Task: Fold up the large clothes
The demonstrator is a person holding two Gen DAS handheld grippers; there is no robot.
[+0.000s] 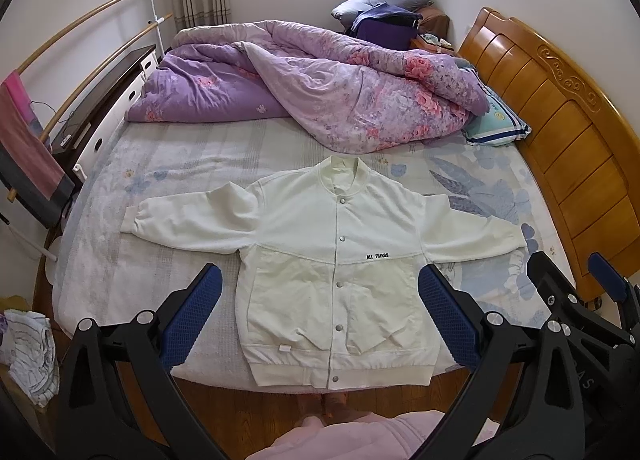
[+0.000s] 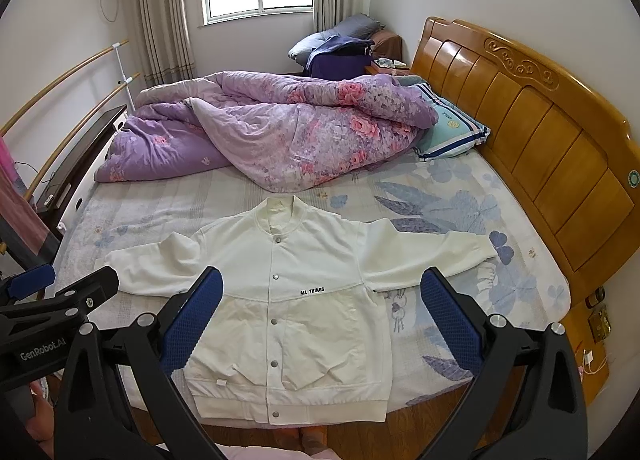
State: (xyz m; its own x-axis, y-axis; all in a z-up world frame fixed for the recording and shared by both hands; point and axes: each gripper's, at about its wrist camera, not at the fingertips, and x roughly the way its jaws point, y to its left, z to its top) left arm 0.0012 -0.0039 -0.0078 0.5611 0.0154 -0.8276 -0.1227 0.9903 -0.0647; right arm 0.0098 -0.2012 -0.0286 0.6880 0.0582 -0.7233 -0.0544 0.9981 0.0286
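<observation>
A white snap-button jacket (image 1: pixel 328 244) (image 2: pixel 280 300) lies flat and face up on the bed, both sleeves spread out sideways, its hem at the near edge of the mattress. Black "ALL THINGS" lettering sits on its chest. My left gripper (image 1: pixel 320 300) hovers open above the jacket's lower half, holding nothing. My right gripper (image 2: pixel 320 308) is open too, above the jacket's right side and lower body, empty. In the left wrist view the right gripper (image 1: pixel 572 280) shows at the far right; in the right wrist view the left gripper (image 2: pixel 60 292) shows at the far left.
A crumpled purple floral quilt (image 1: pixel 320 91) fills the far half of the bed, with a teal pillow (image 1: pixel 496 119) beside the wooden headboard (image 1: pixel 560 107). A dark TV stand (image 1: pixel 100 99) and wooden rails line the left side. Clothes (image 1: pixel 28 348) pile on the floor at left.
</observation>
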